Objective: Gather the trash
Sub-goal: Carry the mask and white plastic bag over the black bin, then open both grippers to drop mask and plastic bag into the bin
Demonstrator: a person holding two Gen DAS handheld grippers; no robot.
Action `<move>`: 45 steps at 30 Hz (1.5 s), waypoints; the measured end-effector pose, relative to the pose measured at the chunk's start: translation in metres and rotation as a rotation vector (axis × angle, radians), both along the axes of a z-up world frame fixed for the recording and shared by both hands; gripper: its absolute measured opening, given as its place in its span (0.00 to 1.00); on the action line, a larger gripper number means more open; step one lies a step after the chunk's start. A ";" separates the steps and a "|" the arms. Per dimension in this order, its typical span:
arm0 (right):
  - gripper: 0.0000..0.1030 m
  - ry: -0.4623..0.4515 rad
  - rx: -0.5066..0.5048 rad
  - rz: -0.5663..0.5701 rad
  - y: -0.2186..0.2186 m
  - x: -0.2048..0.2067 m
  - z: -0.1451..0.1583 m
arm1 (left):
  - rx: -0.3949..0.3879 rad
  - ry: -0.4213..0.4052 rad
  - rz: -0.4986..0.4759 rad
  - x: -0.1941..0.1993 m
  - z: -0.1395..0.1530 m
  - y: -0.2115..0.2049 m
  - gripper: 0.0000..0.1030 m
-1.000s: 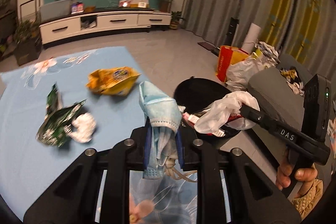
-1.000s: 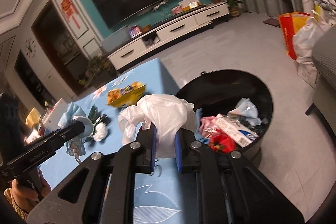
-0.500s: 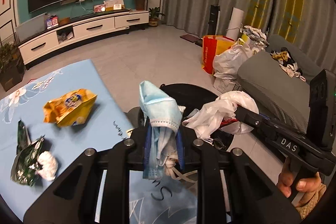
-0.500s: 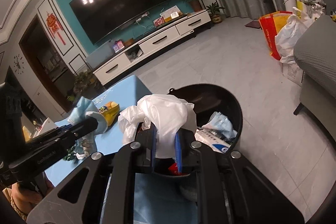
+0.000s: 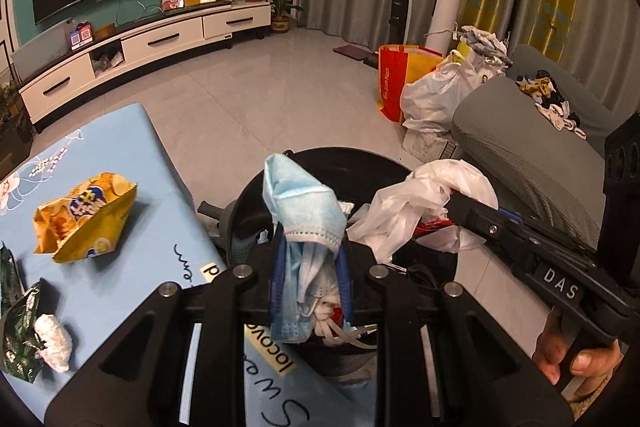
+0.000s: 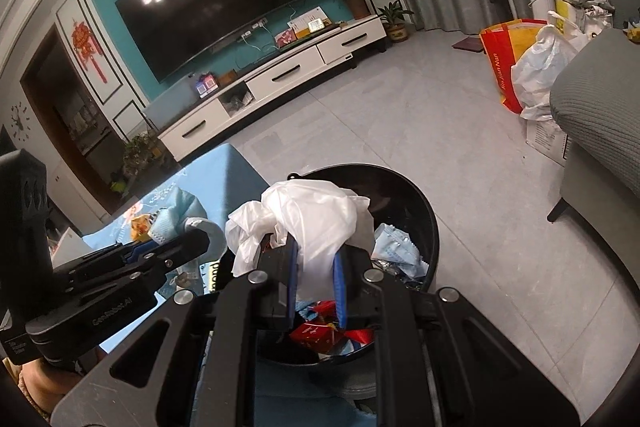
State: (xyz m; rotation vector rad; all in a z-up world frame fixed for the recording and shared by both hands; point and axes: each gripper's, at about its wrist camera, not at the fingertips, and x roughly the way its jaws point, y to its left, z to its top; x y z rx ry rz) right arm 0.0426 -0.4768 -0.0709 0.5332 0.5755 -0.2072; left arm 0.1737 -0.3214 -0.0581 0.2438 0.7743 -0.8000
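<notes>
My left gripper (image 5: pixel 310 267) is shut on a crumpled blue face mask (image 5: pixel 304 207) and holds it above the near rim of the black trash bin (image 5: pixel 344 163). My right gripper (image 6: pixel 316 267) is shut on a white plastic bag (image 6: pixel 316 211) and holds it over the same bin (image 6: pixel 424 203), which has wrappers inside. In the left wrist view the right gripper (image 5: pixel 460 199) comes in from the right with the bag (image 5: pixel 424 195). On the blue table (image 5: pixel 152 163) lie a yellow chip bag (image 5: pixel 84 215), a green wrapper (image 5: pixel 20 339) and a white paper wad (image 5: pixel 54 339).
A grey sofa (image 5: pixel 532 143) stands right of the bin. A red and yellow shopping bag (image 5: pixel 396 79) and a white plastic sack (image 5: pixel 440 95) sit on the tiled floor behind it. A white TV cabinet (image 6: pixel 280 79) runs along the far wall.
Both grippers have moved right from over the table to above the bin, each still holding its trash. The table litter has slid left in the left wrist view.
</notes>
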 end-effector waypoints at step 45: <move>0.17 0.101 -0.031 0.000 0.003 0.020 -0.019 | 0.102 0.045 -0.020 0.011 -0.034 -0.041 0.29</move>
